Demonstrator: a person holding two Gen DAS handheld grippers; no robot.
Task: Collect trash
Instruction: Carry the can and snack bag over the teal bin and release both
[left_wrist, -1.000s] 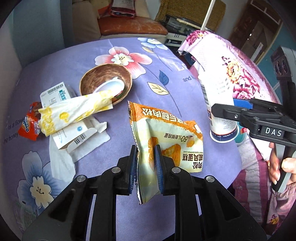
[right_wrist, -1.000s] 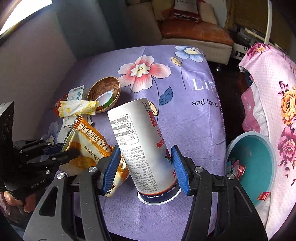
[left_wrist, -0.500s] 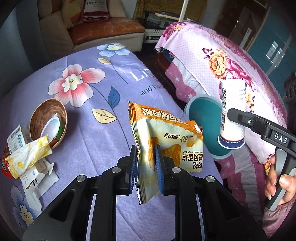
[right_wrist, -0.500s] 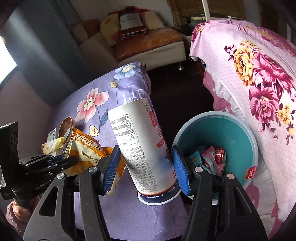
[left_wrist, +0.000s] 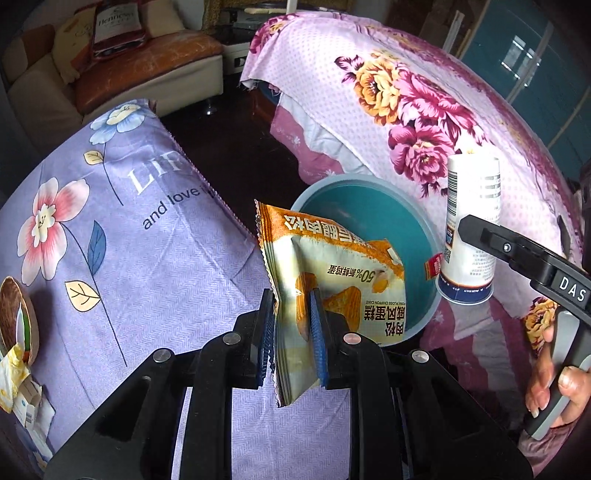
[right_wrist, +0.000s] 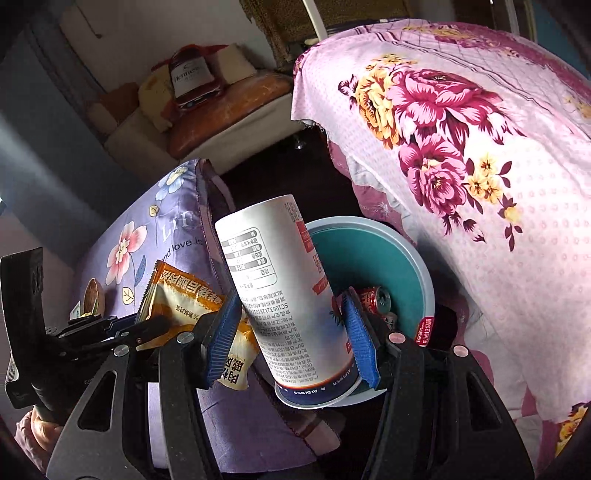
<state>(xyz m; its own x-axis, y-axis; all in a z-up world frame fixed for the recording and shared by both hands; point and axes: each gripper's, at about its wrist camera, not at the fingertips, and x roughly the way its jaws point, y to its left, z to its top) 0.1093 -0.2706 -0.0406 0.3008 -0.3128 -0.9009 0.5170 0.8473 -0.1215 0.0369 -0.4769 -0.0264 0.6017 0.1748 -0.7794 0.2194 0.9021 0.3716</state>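
Observation:
My left gripper (left_wrist: 293, 314) is shut on an orange and cream snack wrapper (left_wrist: 332, 266) and holds it over the near rim of a teal bin (left_wrist: 369, 210). My right gripper (right_wrist: 291, 325) is shut on a white paper cup (right_wrist: 284, 280), upside down and tilted, held beside the bin (right_wrist: 373, 254). The cup also shows in the left wrist view (left_wrist: 471, 225), at the bin's right rim. The wrapper shows in the right wrist view (right_wrist: 177, 295). The bin holds a red can (right_wrist: 376, 297) and other trash.
The purple floral tablecloth (left_wrist: 110, 236) lies left of the bin. A brown bowl (left_wrist: 16, 317), a yellow wrapper (left_wrist: 11, 373) and a small carton (left_wrist: 27, 404) remain at its far left. A pink floral bed cover (left_wrist: 424, 103) rises behind the bin. A sofa (left_wrist: 110, 62) stands beyond.
Both grippers have swung right, away from the table's trash pile, toward the teal bin. The wrapper and cup stayed gripped. The bin has come into view and closer.

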